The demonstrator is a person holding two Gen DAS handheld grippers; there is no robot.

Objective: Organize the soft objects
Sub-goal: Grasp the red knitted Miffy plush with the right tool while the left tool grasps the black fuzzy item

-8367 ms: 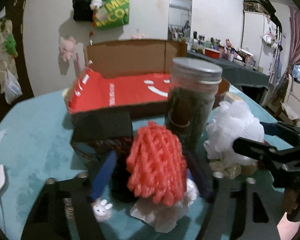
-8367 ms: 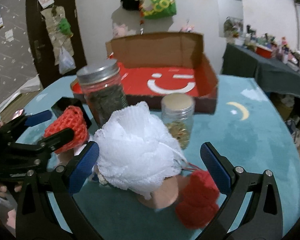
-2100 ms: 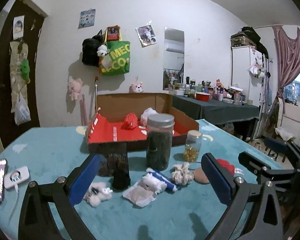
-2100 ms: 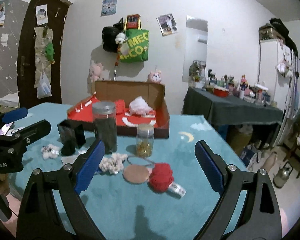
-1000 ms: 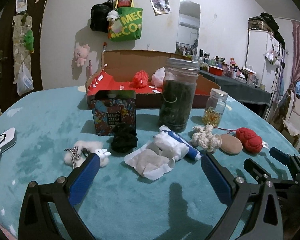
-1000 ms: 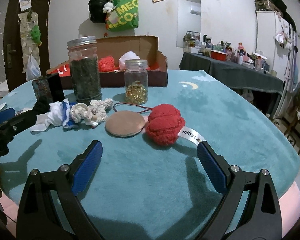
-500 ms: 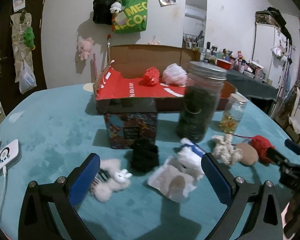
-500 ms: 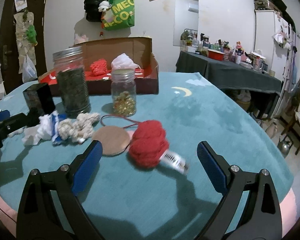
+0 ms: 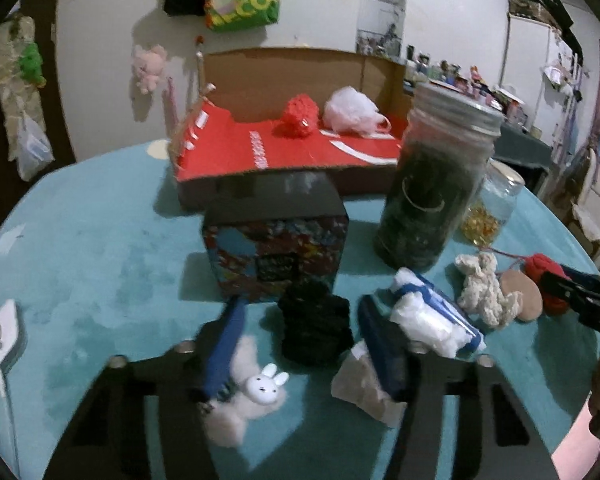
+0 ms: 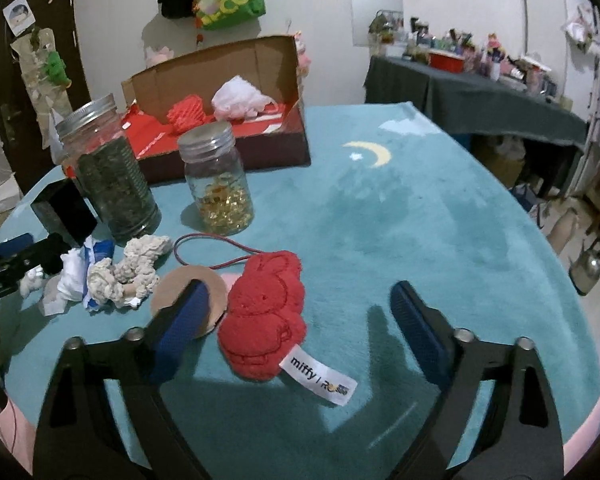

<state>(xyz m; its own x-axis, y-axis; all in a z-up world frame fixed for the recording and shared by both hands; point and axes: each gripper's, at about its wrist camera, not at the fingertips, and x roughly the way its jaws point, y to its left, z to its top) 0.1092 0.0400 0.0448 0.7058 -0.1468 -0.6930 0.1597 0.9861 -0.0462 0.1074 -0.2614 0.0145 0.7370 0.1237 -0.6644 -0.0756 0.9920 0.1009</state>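
Teal plush covers the surface (image 10: pixel 400 220), and the left gripper (image 9: pixel 300 336) sits low over it, jaws narrowed around a black scrunchie (image 9: pixel 314 326) that lies between the blue fingers (image 9: pixel 224 340), though contact is hard to judge through the blur. A white fluffy bunny clip (image 9: pixel 252 396) lies just beside the left finger. Over on the other side, the right gripper (image 10: pixel 296 320) is spread wide, with the red Miffy plush (image 10: pixel 266 312) lying flat between its fingers, nearer the left one. Behind, the open cardboard box (image 10: pixel 220 68) already holds a red knitted piece (image 10: pixel 186 114) and a white puff (image 10: pixel 238 98).
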